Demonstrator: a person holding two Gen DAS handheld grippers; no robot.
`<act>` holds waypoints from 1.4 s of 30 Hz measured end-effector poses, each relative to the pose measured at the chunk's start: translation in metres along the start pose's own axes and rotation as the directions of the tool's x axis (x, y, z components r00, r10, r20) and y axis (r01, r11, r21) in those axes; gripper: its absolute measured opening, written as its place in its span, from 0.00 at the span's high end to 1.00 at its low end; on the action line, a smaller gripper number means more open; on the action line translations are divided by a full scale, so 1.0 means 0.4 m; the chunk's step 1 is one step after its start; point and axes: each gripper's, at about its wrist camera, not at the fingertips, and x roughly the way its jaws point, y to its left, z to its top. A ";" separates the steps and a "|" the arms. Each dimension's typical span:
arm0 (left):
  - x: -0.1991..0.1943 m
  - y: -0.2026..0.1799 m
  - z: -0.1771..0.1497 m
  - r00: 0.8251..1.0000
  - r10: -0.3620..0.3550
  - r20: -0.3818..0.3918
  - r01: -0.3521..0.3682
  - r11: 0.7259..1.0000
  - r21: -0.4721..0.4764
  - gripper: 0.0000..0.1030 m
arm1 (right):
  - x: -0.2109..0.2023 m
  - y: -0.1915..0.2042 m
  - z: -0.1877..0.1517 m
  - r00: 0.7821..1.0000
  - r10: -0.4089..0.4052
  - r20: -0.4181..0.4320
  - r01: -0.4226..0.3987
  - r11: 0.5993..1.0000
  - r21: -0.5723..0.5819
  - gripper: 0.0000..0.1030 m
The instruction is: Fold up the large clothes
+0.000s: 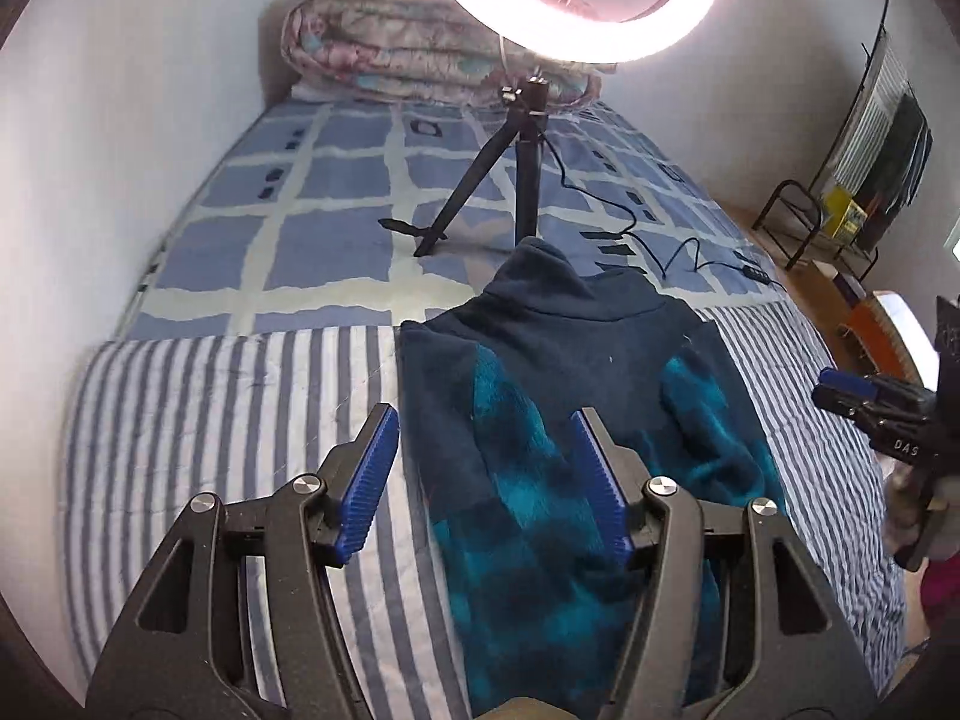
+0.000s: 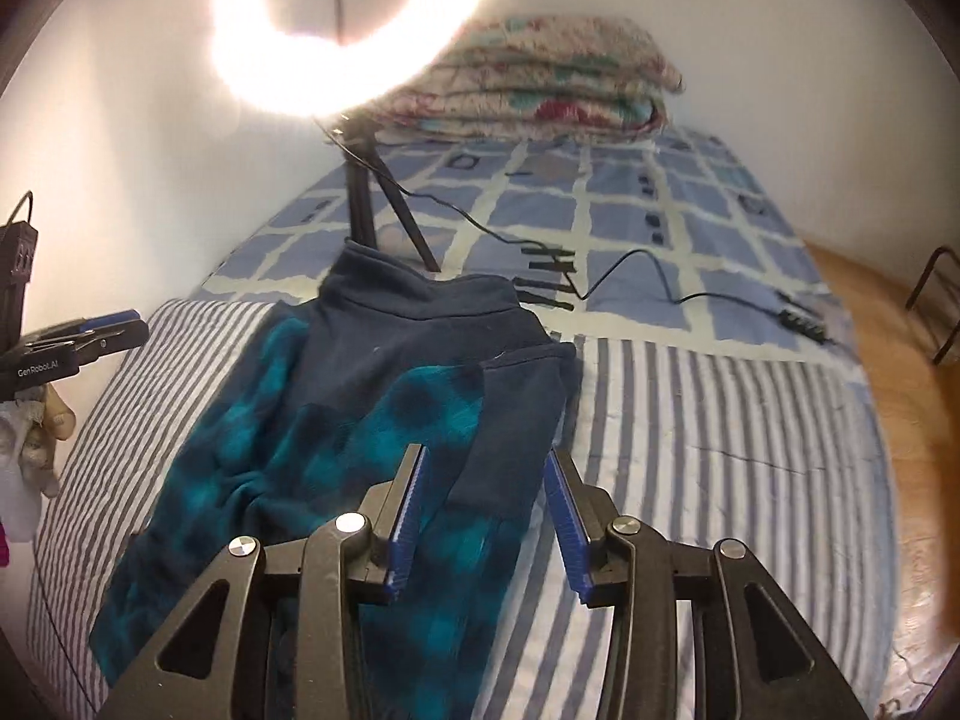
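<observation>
Navy-and-teal fleece pullover lies flat on striped quilt (sleeves folded inward), collar pointing away.

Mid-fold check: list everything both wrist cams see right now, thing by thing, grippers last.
fleece: one, navy and teal, lying on the striped quilt, sleeves folded in
striped quilt: one, blue and white, near end of the bed
checked sheet: one, blue and cream, far half of the bed
blanket: one, floral, folded at the head of the bed
ring light: one, lit, on the tripod
tripod: one, black, standing on the checked sheet
cable: one, black, trailing across the sheet
rack: one, dark metal, on the floor by the wall
left gripper: open, above the fleece
right gripper: open, above the fleece
</observation>
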 end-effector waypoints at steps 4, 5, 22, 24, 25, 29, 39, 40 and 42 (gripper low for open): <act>0.105 0.014 0.041 0.999 -0.025 -0.032 0.025 1.000 -0.008 0.40 | 0.097 -0.038 0.039 1.000 0.028 -0.010 -0.028 1.000 0.012 0.60; 0.135 0.014 0.052 0.999 -0.024 -0.037 0.024 1.000 0.000 0.40 | 0.120 -0.047 0.051 0.999 0.036 -0.011 -0.036 0.999 0.013 0.60; 0.456 -0.013 0.131 0.989 0.091 -0.119 -0.077 0.990 0.114 0.41 | 0.385 -0.082 0.138 0.998 0.040 -0.052 -0.042 0.999 -0.030 0.56; 0.471 -0.031 0.125 0.987 0.114 -0.117 -0.097 0.985 0.141 0.57 | 0.391 -0.073 0.136 0.998 0.036 -0.050 -0.038 0.999 -0.038 0.70; 0.477 -0.041 0.120 0.986 0.121 -0.111 -0.104 0.983 0.154 0.63 | 0.391 -0.067 0.133 0.998 0.032 -0.046 -0.034 0.999 -0.041 0.80; 0.477 -0.085 0.103 0.981 0.181 -0.064 -0.162 0.959 0.232 0.92 | 0.388 -0.036 0.125 0.999 -0.012 -0.035 0.009 0.996 -0.089 0.93; 0.356 -0.117 0.079 0.966 0.228 0.118 -0.252 0.932 0.260 0.99 | 0.247 -0.004 0.116 0.995 -0.013 0.095 0.023 0.994 -0.103 0.95; 0.336 -0.118 0.075 0.962 0.233 0.140 -0.263 0.929 0.261 0.99 | 0.224 0.004 0.112 0.994 -0.011 0.108 0.023 0.993 -0.114 0.95; 0.304 -0.118 0.069 0.958 0.231 0.170 -0.270 0.926 0.265 1.00 | 0.202 0.014 0.108 0.992 -0.002 0.123 0.018 0.991 -0.130 0.95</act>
